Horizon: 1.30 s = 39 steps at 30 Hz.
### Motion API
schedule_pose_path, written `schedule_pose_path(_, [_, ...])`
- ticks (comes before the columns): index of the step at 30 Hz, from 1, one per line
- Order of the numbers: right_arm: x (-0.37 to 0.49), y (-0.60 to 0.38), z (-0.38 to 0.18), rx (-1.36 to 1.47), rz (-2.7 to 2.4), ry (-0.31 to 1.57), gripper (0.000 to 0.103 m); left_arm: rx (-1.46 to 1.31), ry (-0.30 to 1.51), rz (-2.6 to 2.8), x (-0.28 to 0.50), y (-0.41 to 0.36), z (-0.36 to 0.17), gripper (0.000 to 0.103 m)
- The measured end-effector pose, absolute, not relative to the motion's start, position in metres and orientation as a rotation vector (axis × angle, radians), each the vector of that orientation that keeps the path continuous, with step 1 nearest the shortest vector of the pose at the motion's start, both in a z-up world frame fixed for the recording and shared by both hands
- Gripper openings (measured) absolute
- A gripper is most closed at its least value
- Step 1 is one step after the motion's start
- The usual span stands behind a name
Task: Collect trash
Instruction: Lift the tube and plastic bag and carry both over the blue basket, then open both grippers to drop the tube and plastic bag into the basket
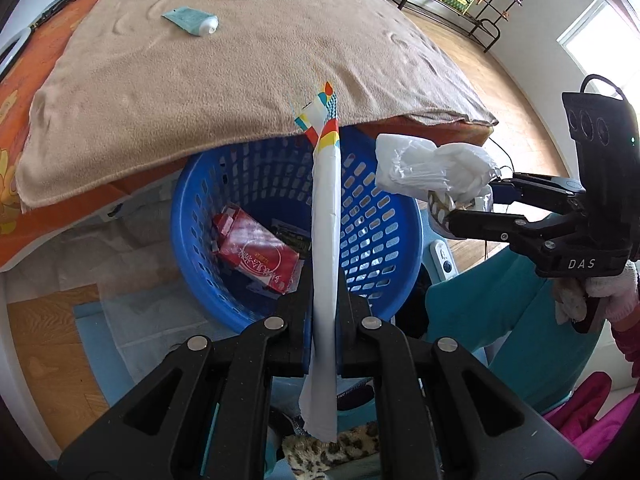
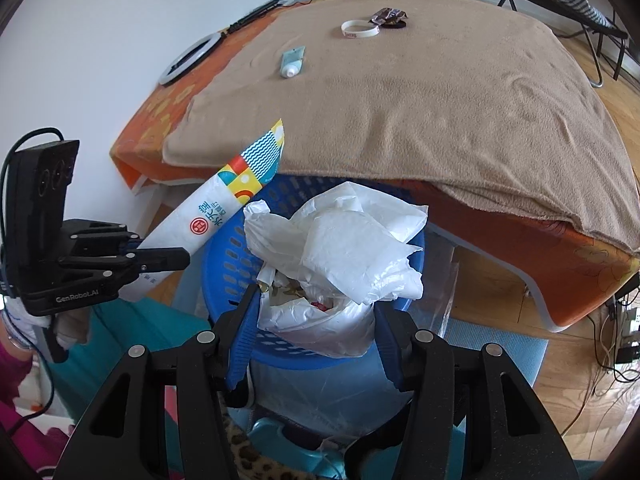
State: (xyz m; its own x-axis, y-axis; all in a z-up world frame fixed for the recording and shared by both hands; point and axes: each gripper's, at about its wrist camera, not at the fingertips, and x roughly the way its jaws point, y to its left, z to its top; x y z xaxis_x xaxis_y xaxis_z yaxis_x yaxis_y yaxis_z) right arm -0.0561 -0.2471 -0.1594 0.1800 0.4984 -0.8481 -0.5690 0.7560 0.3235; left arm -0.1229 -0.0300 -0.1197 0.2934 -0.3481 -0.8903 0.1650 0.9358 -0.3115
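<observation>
My left gripper (image 1: 325, 304) is shut on a flat white paper wrapper (image 1: 326, 216) with a colourful printed end, held edge-on over the blue plastic basket (image 1: 384, 256); the wrapper also shows in the right wrist view (image 2: 216, 204). My right gripper (image 2: 314, 308) is shut on a crumpled white plastic bag (image 2: 340, 248) with scraps inside, above the basket's rim (image 2: 216, 264); the bag also shows in the left wrist view (image 1: 432, 172). A red carton (image 1: 256, 256) lies inside the basket.
A table under a tan blanket (image 2: 440, 92) stands just behind the basket. On it lie a teal tube (image 2: 292, 62), a white wristband (image 2: 359, 29) and a brown candy wrapper (image 2: 386, 15). A ring light (image 2: 190, 58) sits at its left edge.
</observation>
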Motion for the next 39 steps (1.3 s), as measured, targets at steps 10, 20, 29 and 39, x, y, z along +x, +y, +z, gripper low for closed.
schedule_pose_path(10, [-0.055, -0.241, -0.178, -0.101, 0.75, 1.196, 0.052, -0.173, 1.342, -0.322, -0.122, -0.035, -0.155, 0.006])
schedule_pose_path(20, [-0.046, -0.231, -0.192, -0.118, 0.726, 1.212, 0.053, -0.195, 1.413, -0.284, -0.104, -0.035, -0.169, 0.006])
schedule_pose_path(29, [-0.036, -0.224, -0.2, -0.129, 0.703, 1.21, 0.055, -0.152, 1.41, -0.248, -0.08, -0.043, -0.171, 0.006])
schedule_pose_path(39, [-0.026, -0.229, -0.202, -0.103, 0.66, 1.199, 0.057, -0.122, 1.387, -0.219, -0.062, -0.05, -0.175, 0.013])
